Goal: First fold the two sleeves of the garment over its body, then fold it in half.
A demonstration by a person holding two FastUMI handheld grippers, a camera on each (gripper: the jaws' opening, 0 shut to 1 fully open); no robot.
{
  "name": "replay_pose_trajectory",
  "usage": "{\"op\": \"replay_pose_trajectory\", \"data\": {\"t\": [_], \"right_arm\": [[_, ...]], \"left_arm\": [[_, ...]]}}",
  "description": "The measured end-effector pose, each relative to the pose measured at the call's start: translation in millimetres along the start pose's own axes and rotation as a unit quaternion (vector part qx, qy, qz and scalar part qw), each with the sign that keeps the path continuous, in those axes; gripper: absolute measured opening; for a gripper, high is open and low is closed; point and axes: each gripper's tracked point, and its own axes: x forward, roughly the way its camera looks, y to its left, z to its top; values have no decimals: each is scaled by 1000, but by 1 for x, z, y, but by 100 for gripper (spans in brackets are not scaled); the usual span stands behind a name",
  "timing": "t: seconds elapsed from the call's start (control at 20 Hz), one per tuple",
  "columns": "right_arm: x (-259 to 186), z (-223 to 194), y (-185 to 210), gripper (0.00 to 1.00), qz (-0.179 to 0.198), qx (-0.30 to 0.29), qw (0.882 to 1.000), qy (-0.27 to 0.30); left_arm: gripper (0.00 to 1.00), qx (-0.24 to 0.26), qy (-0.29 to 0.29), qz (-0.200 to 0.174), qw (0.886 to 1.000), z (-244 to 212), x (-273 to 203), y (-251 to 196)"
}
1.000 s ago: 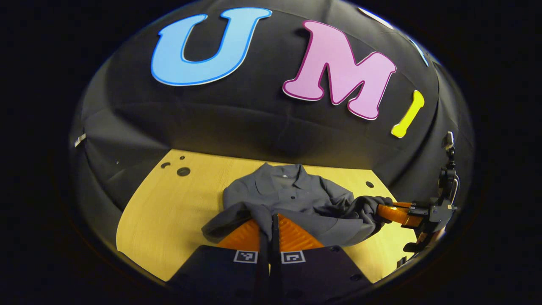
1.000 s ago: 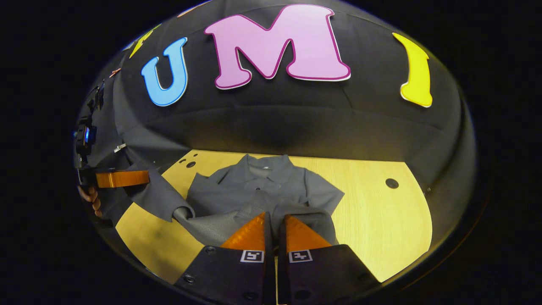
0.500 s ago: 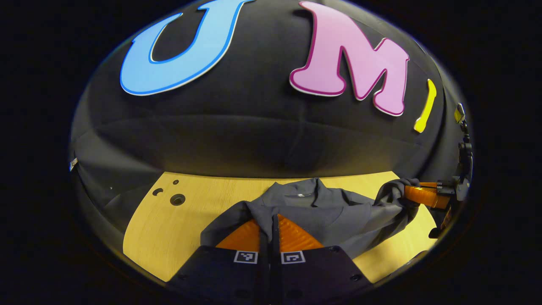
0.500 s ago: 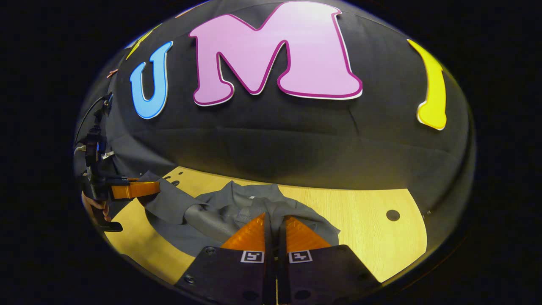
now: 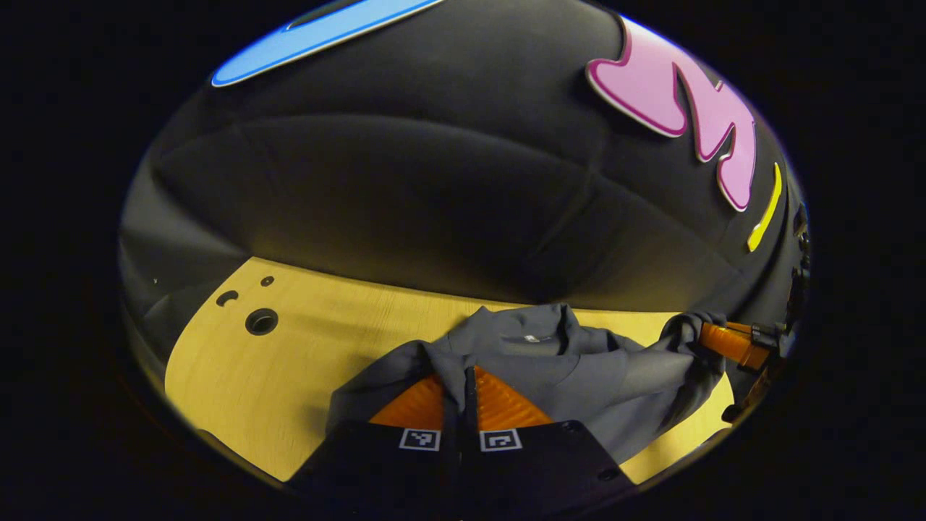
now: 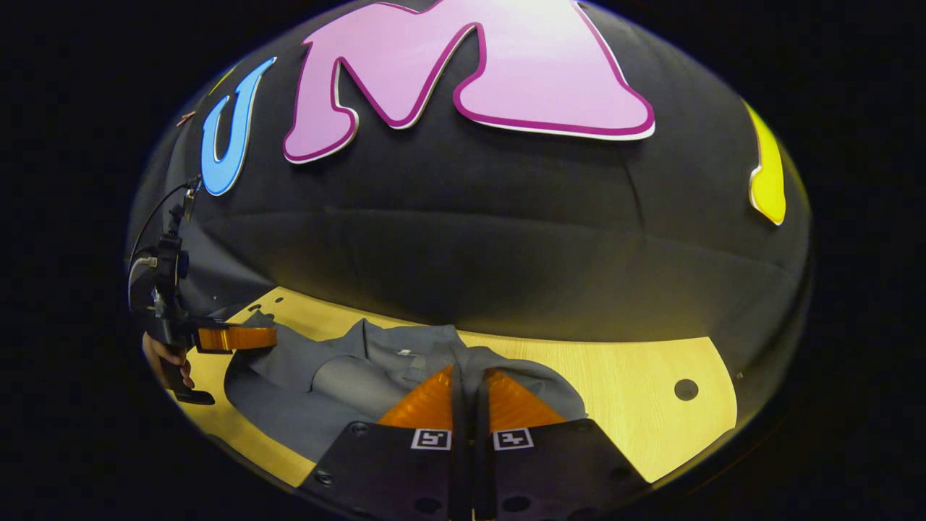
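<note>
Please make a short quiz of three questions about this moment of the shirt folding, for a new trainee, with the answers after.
1. True or false: the left gripper is open and holds nothing.
2. On what does the grey garment lie? A) wooden table B) metal tray C) carpet
3. Fill in: in the left gripper view, the right gripper is seen at the ___ edge, with cloth between its fingers.

Key
1. False: it is shut on the garment's cloth.
2. A, the wooden table.
3. Right.
</note>
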Motion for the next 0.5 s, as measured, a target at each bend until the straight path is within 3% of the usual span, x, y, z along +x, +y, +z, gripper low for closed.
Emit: {"op": "replay_pose_trajectory", "data": {"t": [0.2,0.3,0.35,0.45,0.5], "right_arm": [[21,-16,-6,11,-18,7,1000,13],[24,-19,-7,31,-21,14,1000,14],[24,-16,-8,37,-24,13,1000,8],[21,-3,-11,49,-35,10,999,-8],[17,3,-12,55,-36,12,999,-15]], "left_arm": [[7,10,19,15,1000,-10,9,-5],[16,14,37,32,999,-21,16,0],[21,13,40,36,998,-23,16,1],[41,6,29,28,999,-19,12,2],[57,7,20,25,999,-9,4,-1]]}}
